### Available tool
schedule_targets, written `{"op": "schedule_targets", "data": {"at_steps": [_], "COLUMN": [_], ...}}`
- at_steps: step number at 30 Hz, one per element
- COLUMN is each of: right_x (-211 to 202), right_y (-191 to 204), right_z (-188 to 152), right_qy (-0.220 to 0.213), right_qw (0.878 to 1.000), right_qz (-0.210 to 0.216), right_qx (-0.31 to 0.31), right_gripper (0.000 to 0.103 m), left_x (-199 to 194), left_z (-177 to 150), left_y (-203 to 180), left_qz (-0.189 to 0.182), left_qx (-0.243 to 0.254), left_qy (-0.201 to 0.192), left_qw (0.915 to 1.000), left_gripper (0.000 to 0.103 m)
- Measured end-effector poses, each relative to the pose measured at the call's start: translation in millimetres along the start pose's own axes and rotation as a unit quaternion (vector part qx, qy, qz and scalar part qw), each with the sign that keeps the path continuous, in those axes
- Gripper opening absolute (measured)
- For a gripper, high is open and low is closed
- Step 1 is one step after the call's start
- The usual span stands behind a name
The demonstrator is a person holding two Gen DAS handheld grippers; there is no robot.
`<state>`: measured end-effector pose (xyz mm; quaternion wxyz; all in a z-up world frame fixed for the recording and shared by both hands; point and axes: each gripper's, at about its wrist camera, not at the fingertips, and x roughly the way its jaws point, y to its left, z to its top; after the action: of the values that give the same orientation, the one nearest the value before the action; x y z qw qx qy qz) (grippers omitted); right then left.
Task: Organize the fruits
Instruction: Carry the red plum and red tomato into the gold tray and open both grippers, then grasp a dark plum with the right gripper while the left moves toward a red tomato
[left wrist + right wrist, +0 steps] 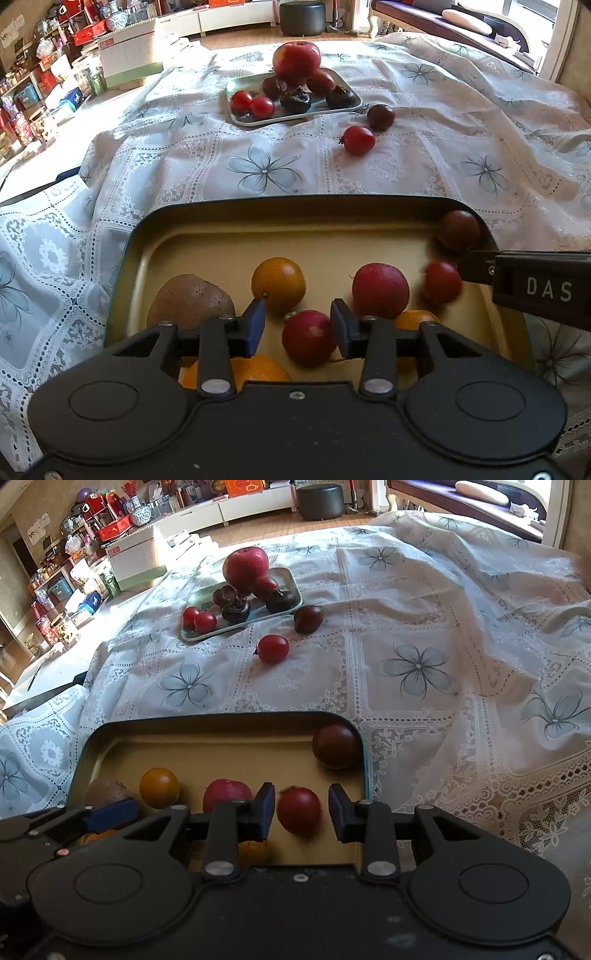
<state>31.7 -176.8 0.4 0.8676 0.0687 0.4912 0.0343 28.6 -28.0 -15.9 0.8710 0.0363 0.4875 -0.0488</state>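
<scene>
Your left tool (297,325) hangs over the near tray (258,236), and its two fingers are apart with nothing between them. A small red fruit (309,338) lies in the tray just below the gap. Beside it you can see a brown kiwi (190,301), an orange fruit (279,284) and a bigger red fruit (380,290).

Your right tool (302,810) is over the right end of the same tray (207,747). Its fingers are apart too. A red cherry tomato (299,810) sits in the tray right between them, but the fingers do not touch it. It looks a little blurry. A dark tomato (335,746) rests in the far right corner of the tray.

Farther away on the flowery tablecloth (417,664) there is a small green tray (291,578). It holds a big red apple (245,568), some dark fruits and two little red tomatoes at its near end. Two more fruits lie loose on the cloth near that tray: a red tomato (272,649) and a dark one (308,618).
</scene>
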Motion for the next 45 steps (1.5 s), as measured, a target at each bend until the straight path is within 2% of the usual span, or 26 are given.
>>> {"op": "schedule_targets", "data": {"at_steps": [45], "right_x": [13], "right_y": [2], "right_z": [-3], "right_qy": [0.038], "right_qw": [0.999], "right_qz": [0.013], "right_qx": [0.002], "right_gripper": [0.036], "left_x": [6], "left_z": [0], "left_y": [3], "left_qz": [-0.023], "left_qx": [-0.006], "left_qy": [0.033], "left_qw": [0.9992], "left_gripper": [0.049]}}
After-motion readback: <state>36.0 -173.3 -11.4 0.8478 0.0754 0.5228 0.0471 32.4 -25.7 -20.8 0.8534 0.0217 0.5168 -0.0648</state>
